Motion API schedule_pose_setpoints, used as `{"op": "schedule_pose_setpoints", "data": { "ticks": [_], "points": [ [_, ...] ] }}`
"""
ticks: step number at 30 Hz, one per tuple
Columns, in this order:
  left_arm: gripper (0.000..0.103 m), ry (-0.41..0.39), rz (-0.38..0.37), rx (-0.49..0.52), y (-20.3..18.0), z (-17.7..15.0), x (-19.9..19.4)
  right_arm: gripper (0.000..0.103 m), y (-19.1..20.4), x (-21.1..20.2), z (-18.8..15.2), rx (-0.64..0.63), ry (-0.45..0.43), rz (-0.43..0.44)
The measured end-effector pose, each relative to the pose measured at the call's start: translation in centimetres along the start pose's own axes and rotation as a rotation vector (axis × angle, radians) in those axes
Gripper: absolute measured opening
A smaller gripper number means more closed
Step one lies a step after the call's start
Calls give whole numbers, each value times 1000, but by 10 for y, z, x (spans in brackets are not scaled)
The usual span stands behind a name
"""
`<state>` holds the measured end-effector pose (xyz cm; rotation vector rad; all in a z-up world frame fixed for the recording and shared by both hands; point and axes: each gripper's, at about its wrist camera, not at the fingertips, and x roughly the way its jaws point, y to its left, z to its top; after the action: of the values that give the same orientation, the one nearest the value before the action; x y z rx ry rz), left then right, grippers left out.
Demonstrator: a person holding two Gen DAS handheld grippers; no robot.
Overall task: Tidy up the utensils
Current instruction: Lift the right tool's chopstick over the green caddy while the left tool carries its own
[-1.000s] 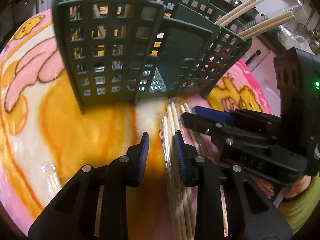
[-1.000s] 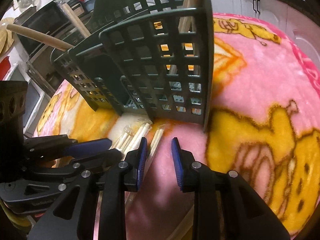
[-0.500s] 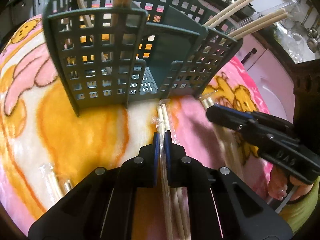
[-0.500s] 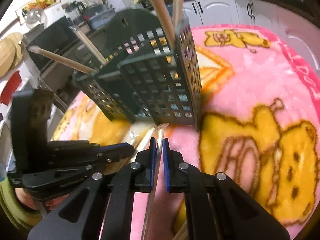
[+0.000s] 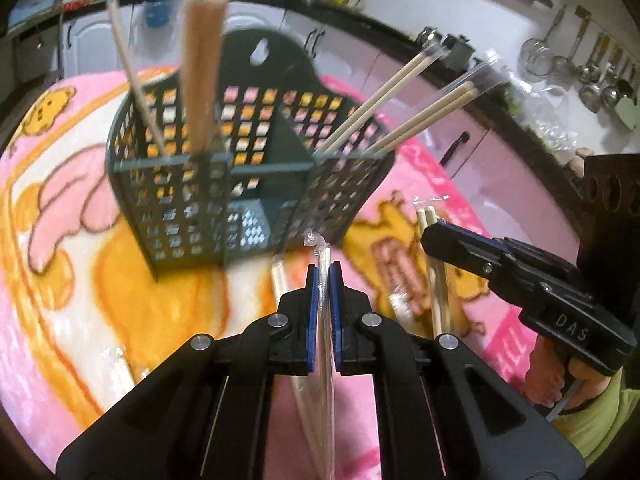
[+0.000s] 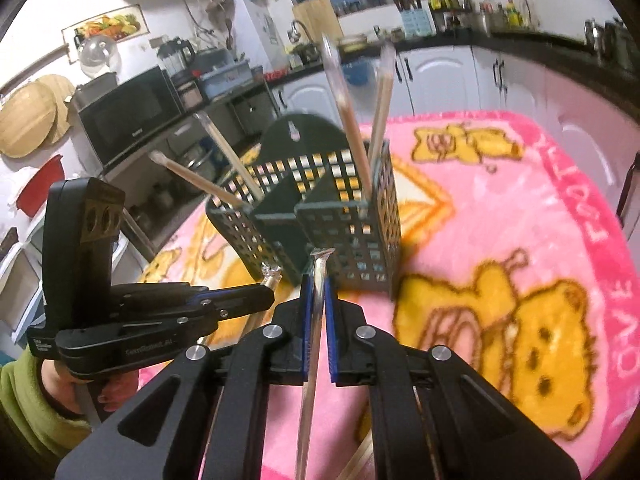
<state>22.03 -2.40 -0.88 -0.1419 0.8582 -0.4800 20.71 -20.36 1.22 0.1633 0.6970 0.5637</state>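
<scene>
Both grippers clamp wrapped chopstick pairs: the left gripper (image 5: 323,300) nips one packet (image 5: 320,256), the right gripper (image 6: 315,312) another (image 6: 318,276). The green slotted caddy (image 5: 240,184) stands just beyond the fingertips; tilting each packet upright before lowering should avoid snagging its rim.

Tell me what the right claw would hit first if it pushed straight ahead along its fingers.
Likely the dark green utensil basket: the right claw, shut on a wrapped chopstick pair, points at the basket's near front wall. Depth is unclear, but nothing else shows between them.
</scene>
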Motion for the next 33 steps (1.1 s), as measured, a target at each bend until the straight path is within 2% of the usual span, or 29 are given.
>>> {"op": "schedule_pose_setpoints", "data": {
  "ticks": [16, 28, 33],
  "points": [
    [3, -110, -28, 57, -32, 26, -29, 6, 14, -54, 14, -59, -158, -59],
    [3, -200, -41, 50, -44, 54, -49, 6, 14, -77, 27, -70, -233, -70],
    [3, -261, -31, 41, -45, 68, -62, 6, 16, -80, 37, -73, -259, -61]
  ]
}}
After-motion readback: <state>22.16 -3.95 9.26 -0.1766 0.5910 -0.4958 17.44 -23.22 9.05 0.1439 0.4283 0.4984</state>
